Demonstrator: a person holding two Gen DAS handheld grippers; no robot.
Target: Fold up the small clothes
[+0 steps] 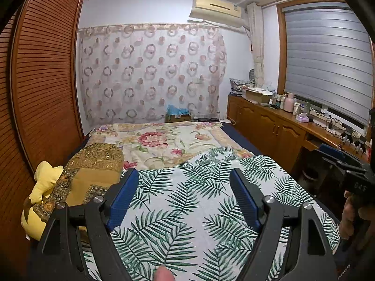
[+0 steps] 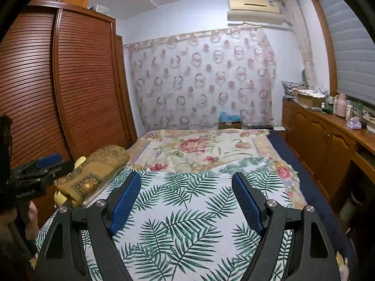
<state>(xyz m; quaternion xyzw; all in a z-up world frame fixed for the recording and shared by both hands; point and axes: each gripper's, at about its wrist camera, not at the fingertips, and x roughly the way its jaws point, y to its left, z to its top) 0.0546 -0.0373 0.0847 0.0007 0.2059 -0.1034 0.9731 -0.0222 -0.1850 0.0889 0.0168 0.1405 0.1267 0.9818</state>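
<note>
A white cloth with a green fern-leaf print (image 1: 187,201) lies spread flat on the near half of the bed; it also fills the near part of the right wrist view (image 2: 187,210). My left gripper (image 1: 185,178) is open and empty, held above this cloth. My right gripper (image 2: 186,180) is open and empty too, above the same cloth. The right gripper shows at the right edge of the left wrist view (image 1: 346,164). The left gripper shows at the left edge of the right wrist view (image 2: 39,166). No small garment is visible.
A floral bedspread (image 1: 164,140) covers the far half of the bed. A gold patterned pillow (image 1: 93,168) and a yellow bundle (image 1: 44,180) lie at the bed's left. A louvered wooden wardrobe (image 1: 44,82) stands left; a cluttered wooden cabinet (image 1: 276,126) runs along the right.
</note>
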